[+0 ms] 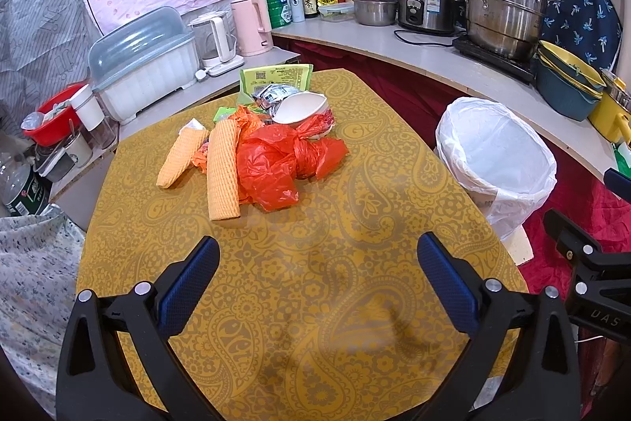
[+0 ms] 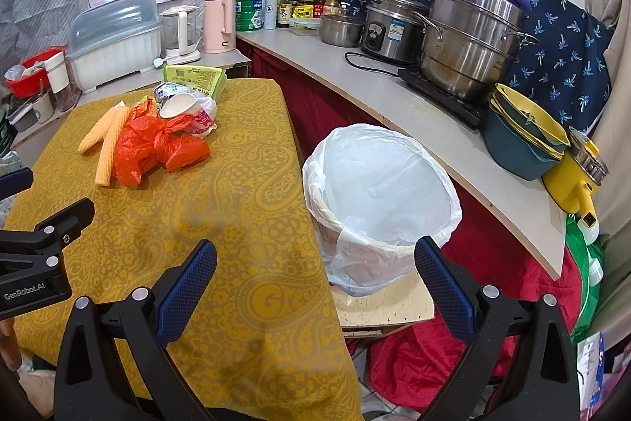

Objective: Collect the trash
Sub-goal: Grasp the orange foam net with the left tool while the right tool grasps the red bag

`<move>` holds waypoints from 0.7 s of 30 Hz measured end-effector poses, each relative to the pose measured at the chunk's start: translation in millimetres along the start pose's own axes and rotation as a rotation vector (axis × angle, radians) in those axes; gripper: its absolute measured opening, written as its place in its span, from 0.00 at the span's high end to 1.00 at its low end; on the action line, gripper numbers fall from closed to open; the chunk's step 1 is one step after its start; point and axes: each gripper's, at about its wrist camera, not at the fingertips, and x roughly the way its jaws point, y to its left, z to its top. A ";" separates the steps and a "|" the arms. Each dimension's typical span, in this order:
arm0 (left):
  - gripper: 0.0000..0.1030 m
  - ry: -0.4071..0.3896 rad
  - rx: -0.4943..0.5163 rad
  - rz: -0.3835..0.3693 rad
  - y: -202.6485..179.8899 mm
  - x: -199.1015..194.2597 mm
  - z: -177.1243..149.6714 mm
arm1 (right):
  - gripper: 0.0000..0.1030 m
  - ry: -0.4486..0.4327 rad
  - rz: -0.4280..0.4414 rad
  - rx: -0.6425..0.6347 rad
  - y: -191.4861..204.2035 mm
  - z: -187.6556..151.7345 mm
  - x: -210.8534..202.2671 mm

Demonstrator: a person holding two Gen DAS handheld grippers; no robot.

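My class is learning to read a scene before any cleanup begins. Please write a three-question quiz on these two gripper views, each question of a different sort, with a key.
1. True or false: the left gripper is shut on the orange plastic bag.
2. Multiple choice: the bin lined with a white bag stands
A. on the yellow tablecloth
B. beside the table, lower than its top
C. on the counter
3. Fill in: the crushed paper cup lies in the trash pile, next to the two rolled ______ foam nets.

Key
1. False: both it and the right gripper are open and hold nothing.
2. B
3. Orange
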 end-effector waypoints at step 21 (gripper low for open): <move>0.07 0.099 -0.148 -0.067 126.2 113.7 5.6 | 0.07 0.040 0.073 0.081 65.2 31.6 80.4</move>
